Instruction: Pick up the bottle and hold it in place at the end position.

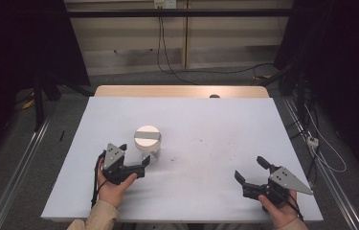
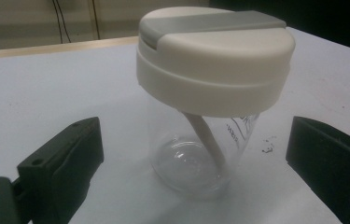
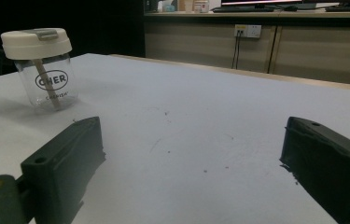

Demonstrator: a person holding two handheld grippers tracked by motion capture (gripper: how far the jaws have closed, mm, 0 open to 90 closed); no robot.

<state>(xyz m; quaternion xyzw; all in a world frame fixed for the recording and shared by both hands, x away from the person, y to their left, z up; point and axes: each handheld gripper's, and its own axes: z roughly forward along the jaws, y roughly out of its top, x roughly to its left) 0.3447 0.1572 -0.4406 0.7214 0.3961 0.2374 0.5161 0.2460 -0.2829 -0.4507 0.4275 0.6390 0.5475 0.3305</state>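
A clear glass cup [image 1: 147, 143] with a cream lid and a grey flap stands upright on the white table sheet [image 1: 206, 124], left of centre. A pale straw leans inside the cup [image 2: 196, 154]. My left gripper [image 1: 134, 154] is open, low on the table, with the cup's base between its jaws. In the left gripper view, the left gripper [image 2: 193, 128] shows a gap on each side of the glass. My right gripper [image 1: 249, 167] rests open near the front right with nothing between its jaws. From the right gripper [image 3: 191, 126] the cup [image 3: 42, 70] stands far off to the left.
A bare wooden strip [image 1: 182, 91] shows along the table's far edge. Metal rails [image 1: 19, 167] run along both sides on the floor. Cables and a power strip [image 1: 313, 141] lie on the floor at the right. Dark curtains hang at both back corners.
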